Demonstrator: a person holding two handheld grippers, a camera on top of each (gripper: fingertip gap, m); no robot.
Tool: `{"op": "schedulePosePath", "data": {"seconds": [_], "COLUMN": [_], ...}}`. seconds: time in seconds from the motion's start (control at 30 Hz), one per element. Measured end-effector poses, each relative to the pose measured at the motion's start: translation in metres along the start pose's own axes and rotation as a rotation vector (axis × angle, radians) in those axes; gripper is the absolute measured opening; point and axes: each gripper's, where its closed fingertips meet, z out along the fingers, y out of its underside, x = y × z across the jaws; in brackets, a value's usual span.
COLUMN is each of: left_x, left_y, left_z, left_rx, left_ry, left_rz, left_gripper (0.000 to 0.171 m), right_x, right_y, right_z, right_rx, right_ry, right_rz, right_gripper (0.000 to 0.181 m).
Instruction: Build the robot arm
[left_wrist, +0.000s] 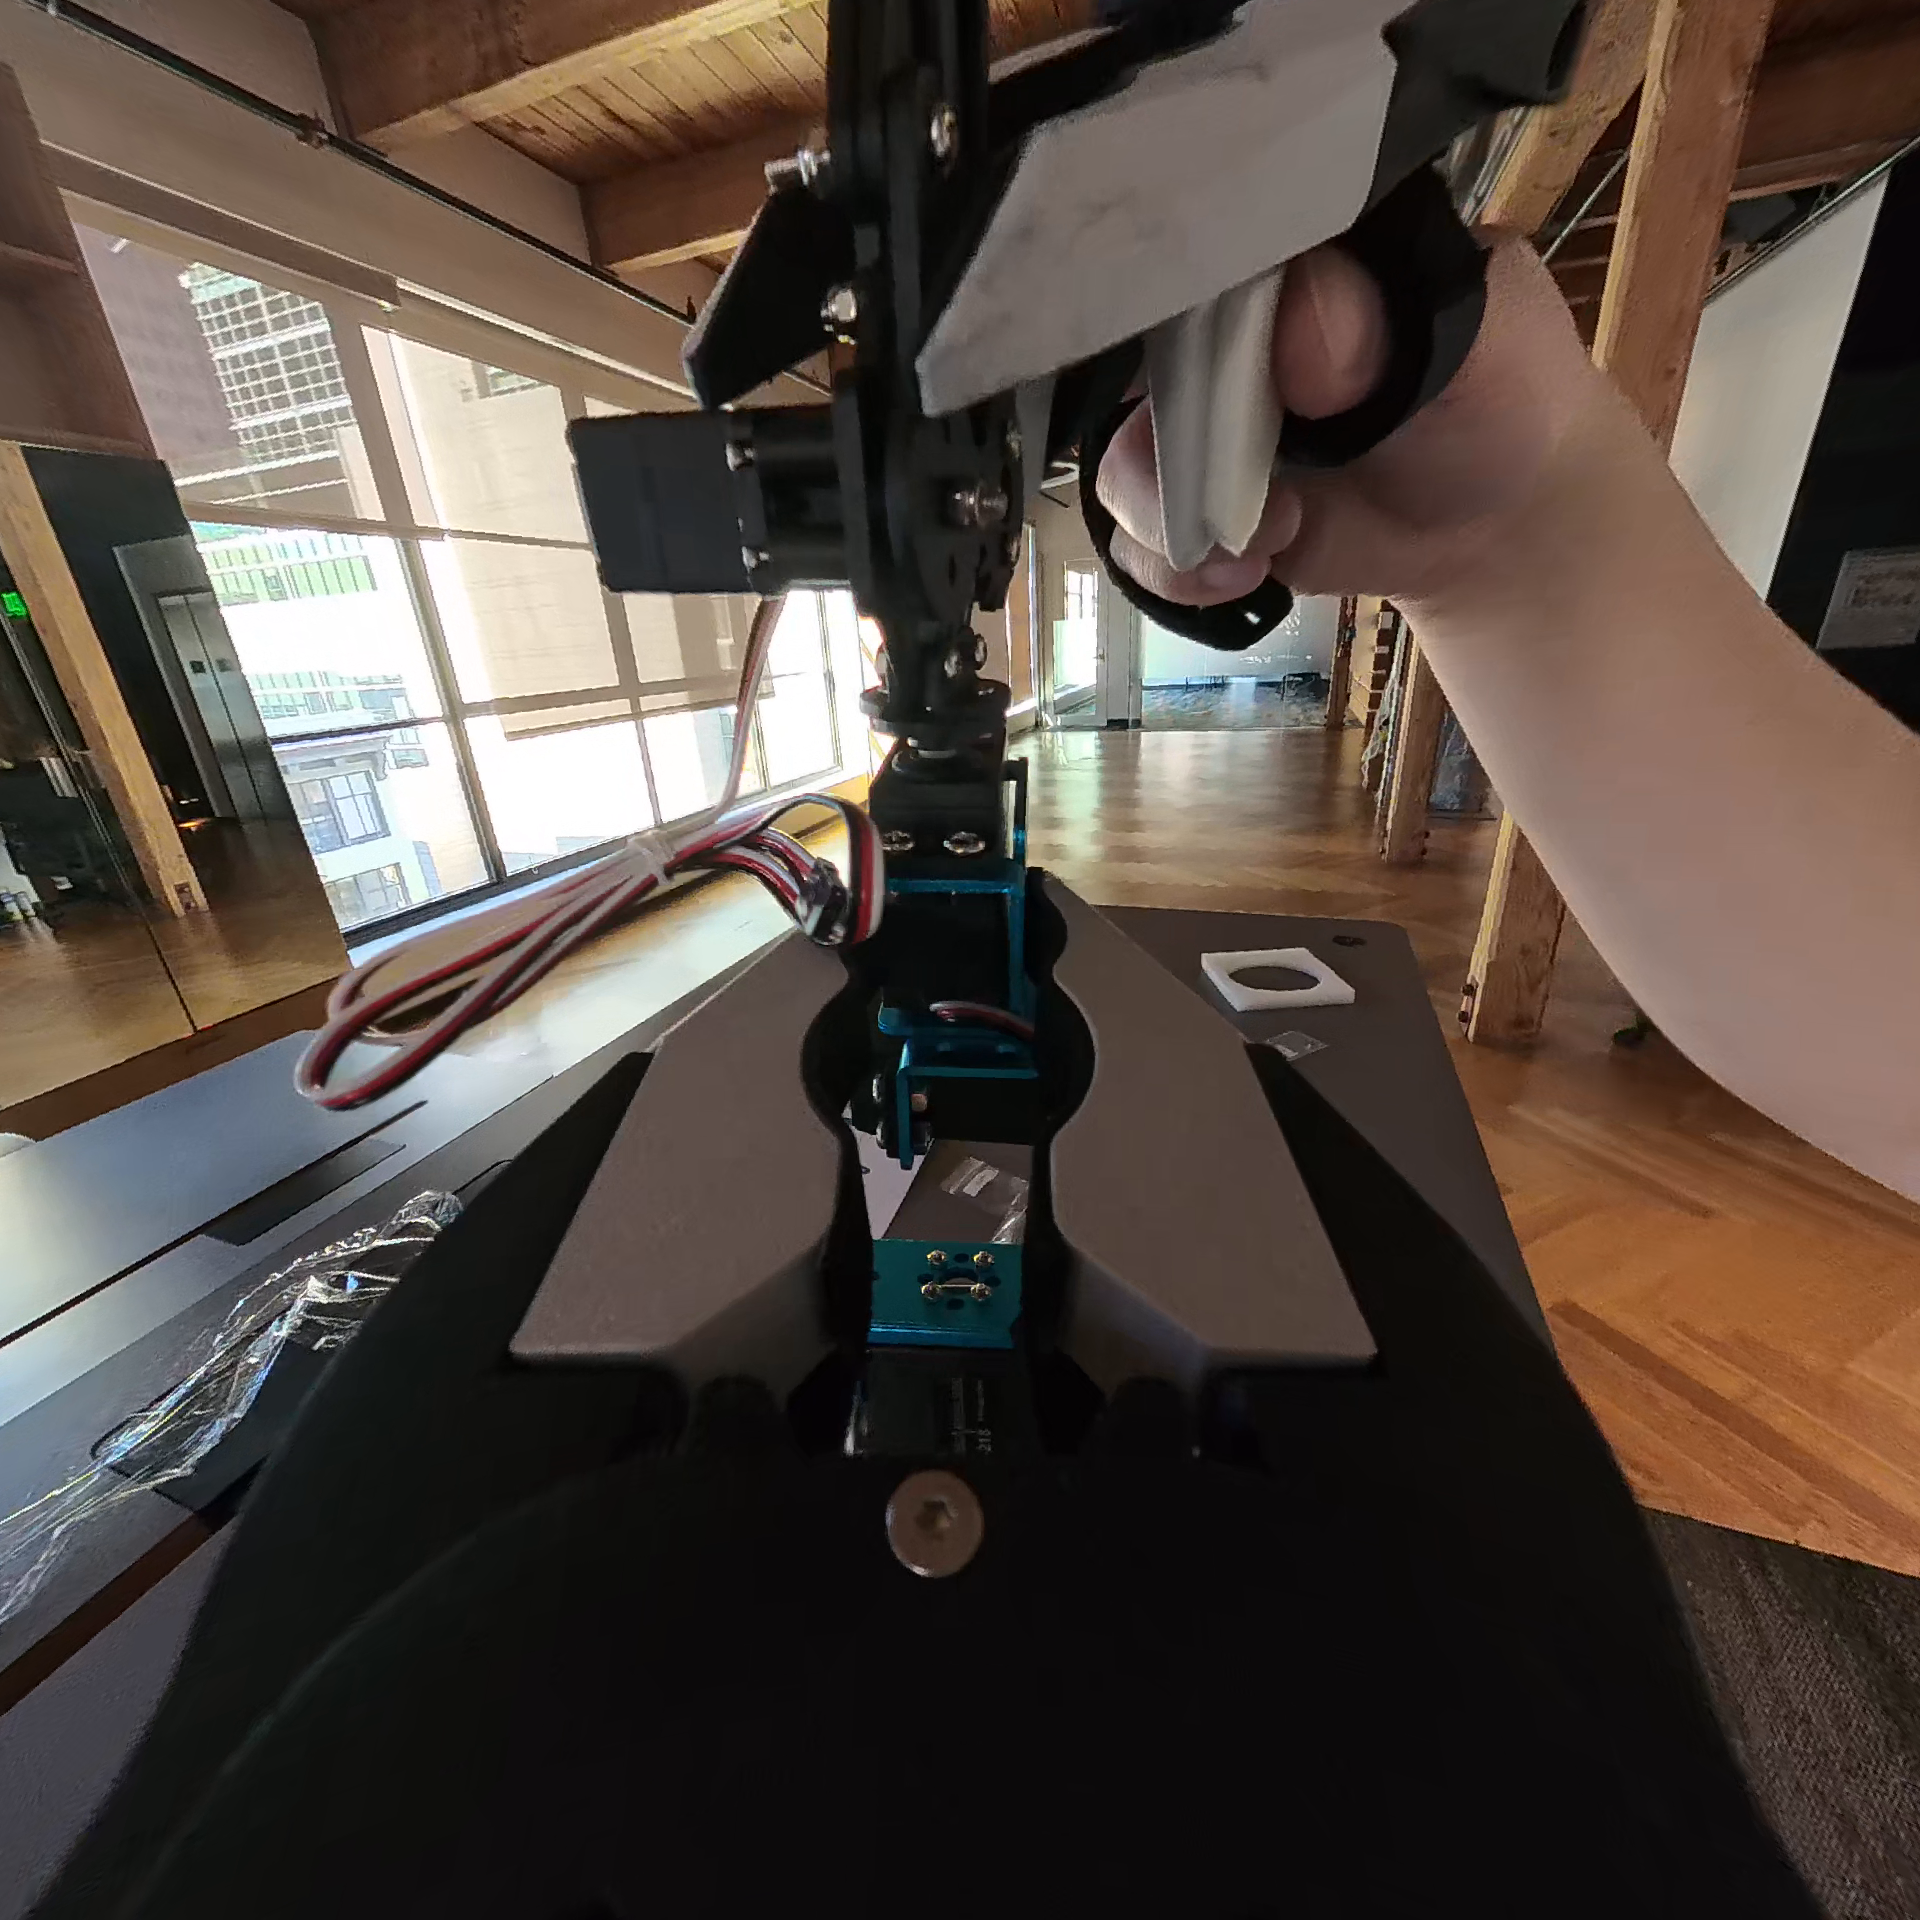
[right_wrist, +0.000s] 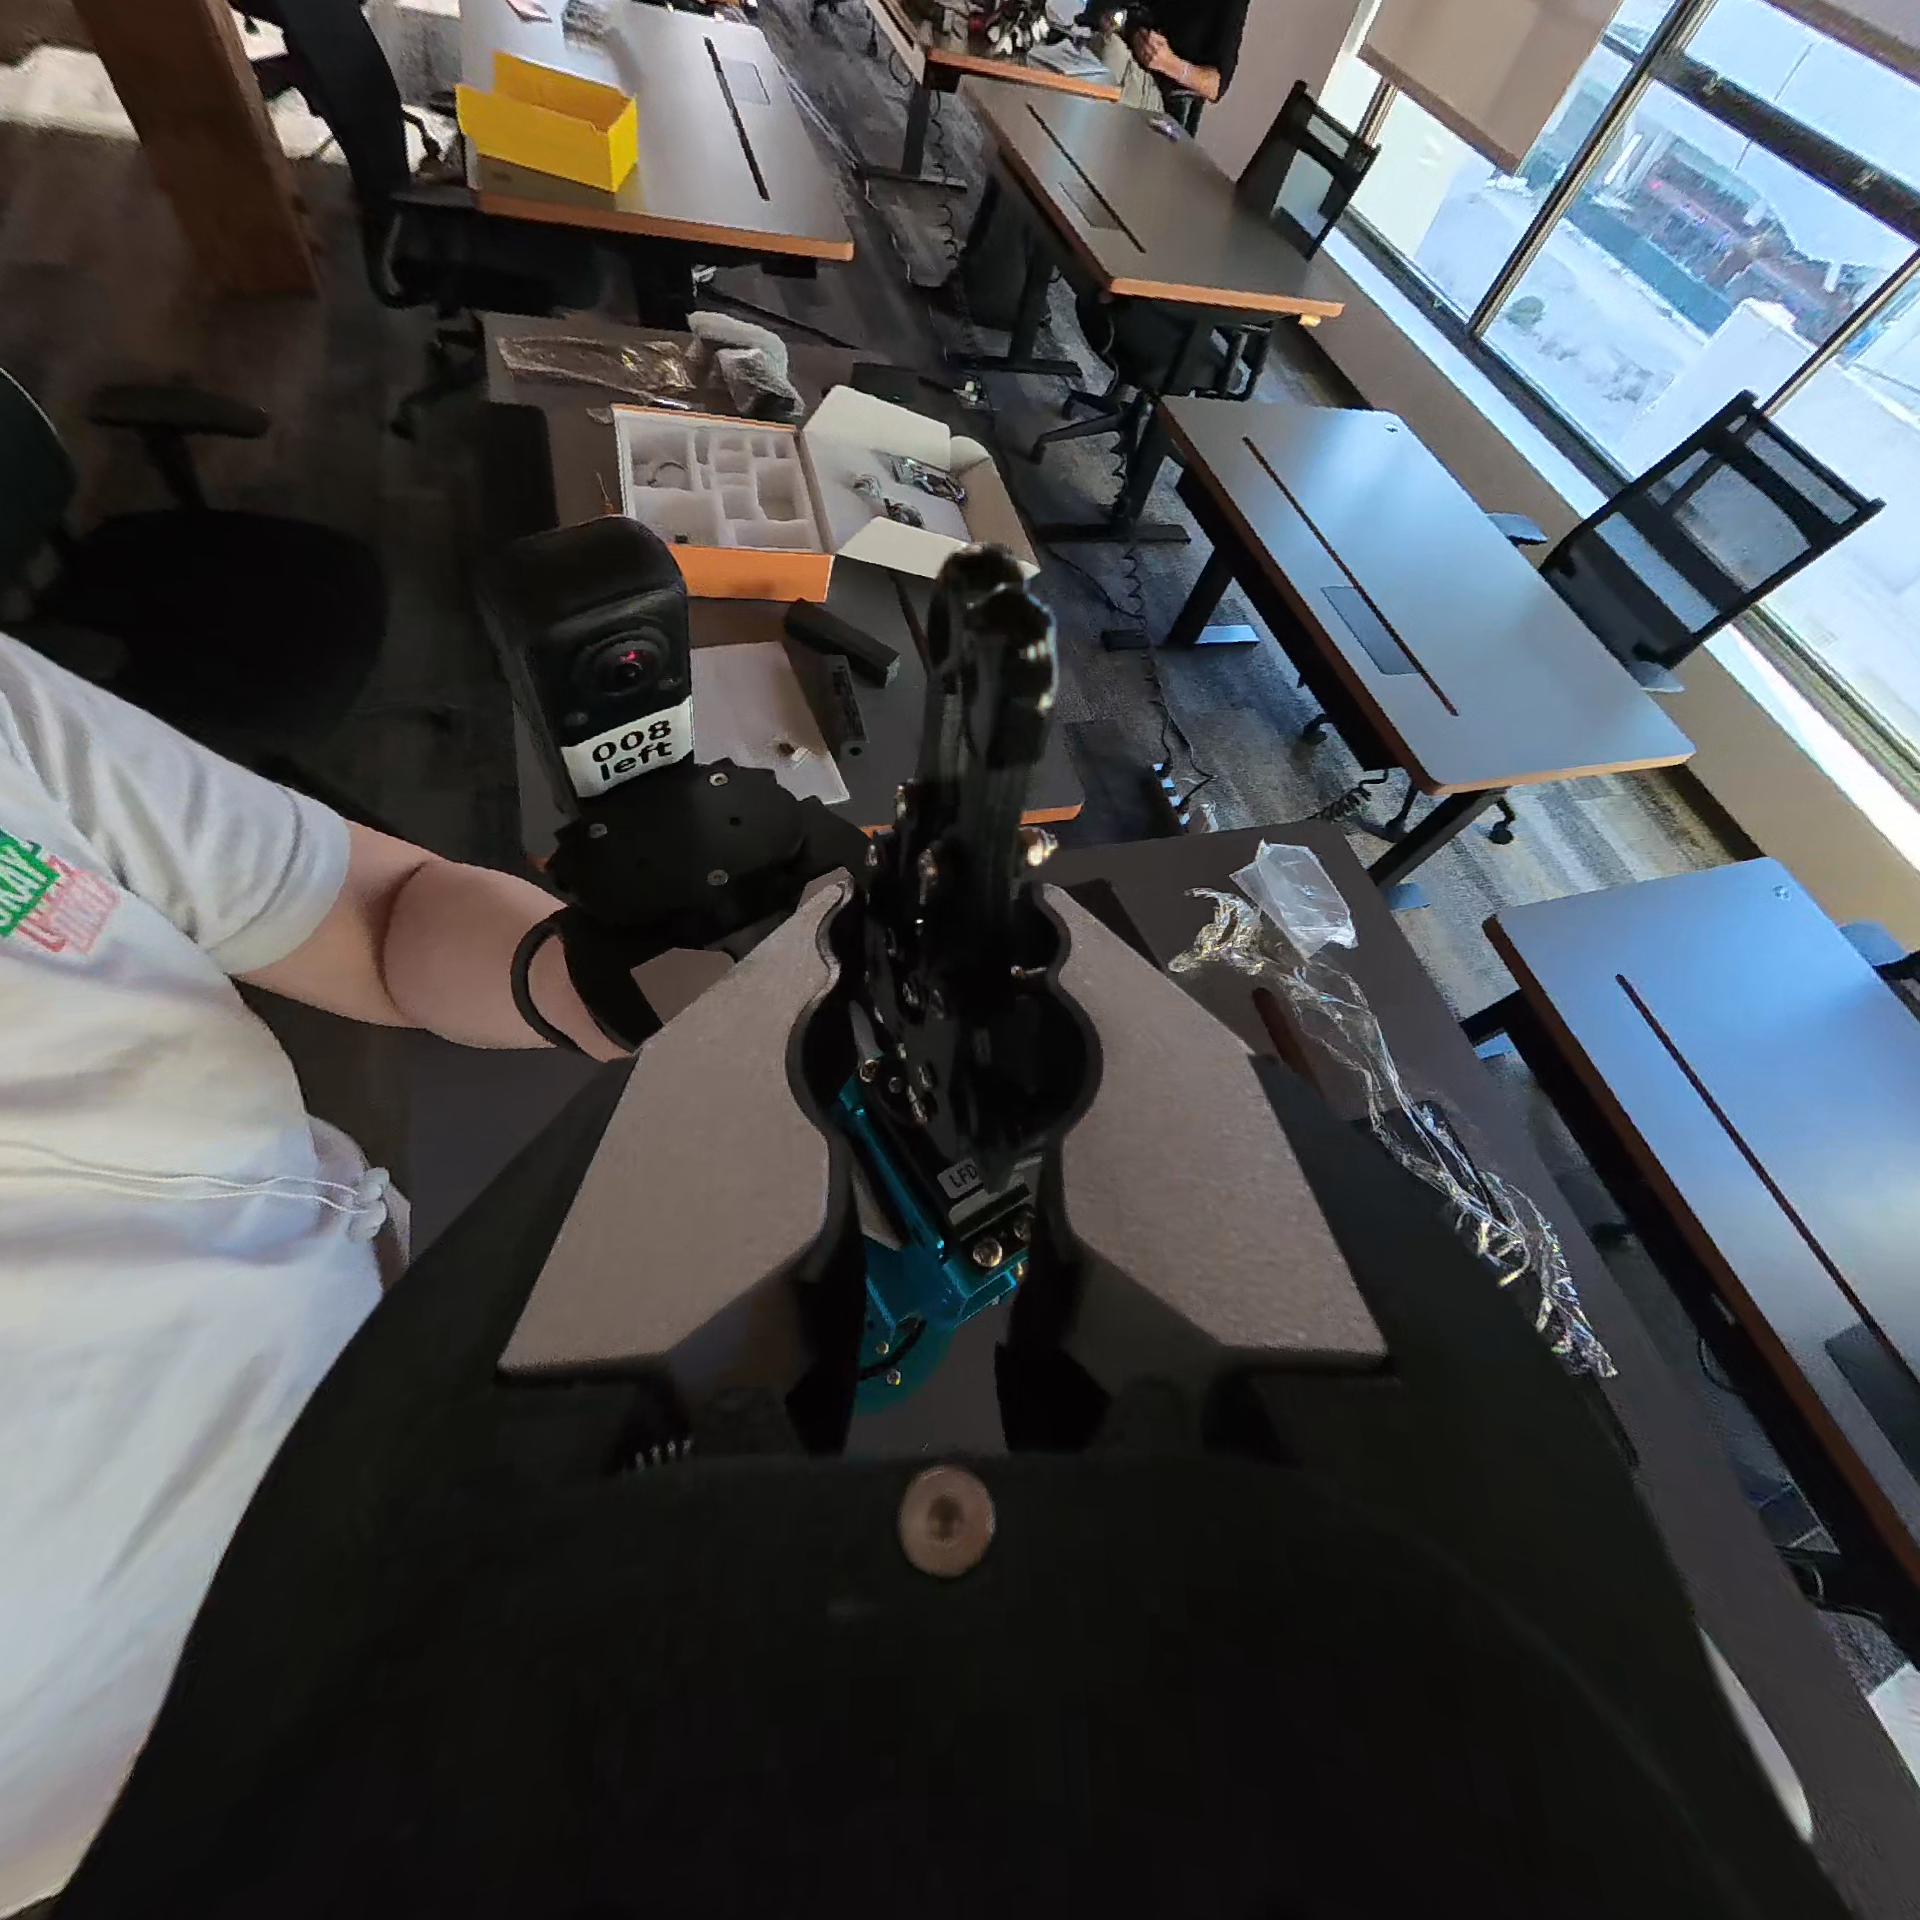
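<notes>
Broadly, a dark tabletop (left_wrist: 1382, 1039) stretches ahead of both tools, its far right corner carrying a small white square foam piece with a round hole (left_wrist: 1278, 978). Crinkled clear plastic wrap (left_wrist: 208, 1382) lies along its left edge in the left wrist view; the same wrap (right_wrist: 1392, 1101) trails down the right side in the right wrist view.

Between the tools stands a small robot-arm assembly (left_wrist: 914, 499), lifted off the tabletop. It is built of black plates studded with silver screws at the upper end and teal metal brackets (left_wrist: 940, 1299) lower down, with a black servo block jutting to the left and a bundle of red, white and black wires (left_wrist: 582, 935) looping out to the left, tied with a white zip tie.

The left tool (left_wrist: 951, 1174) is clamped on the teal bracket section, its grey pads pressed against either side. The right tool (right_wrist: 940, 1122) is clamped on the black upper section of the assembly (right_wrist: 966, 935), teal showing just beneath. In the left wrist view the right tool (left_wrist: 1091, 208) appears at the top, gripped by a bare hand (left_wrist: 1330, 457).
</notes>
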Motion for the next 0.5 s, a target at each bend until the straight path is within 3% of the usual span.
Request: {"op": "schedulePosePath", "data": {"seconds": [0.27,0.4,0.5], "left_x": [0.000,0.001,0.003], "left_y": [0.000,0.000,-0.001], "left_z": [0.001,0.000,-0.005], "left_rx": [0.000,-0.008,-0.024], "left_ry": [-0.012,0.012,0.050], "left_rz": [-0.004,-0.008,-0.026], "left_gripper": [0.024,0.024,0.028], "right_x": [0.004,0.006,0.005], "right_y": [-0.003,-0.007,-0.005], "right_z": [-0.003,-0.021,-0.044], "right_rx": [0.070,0.154,0.241], "right_ry": [0.146,0.183,0.174], "right_rz": [-0.091,-0.146,-0.136], "right_gripper": [0.036,0.054,0.056]}}
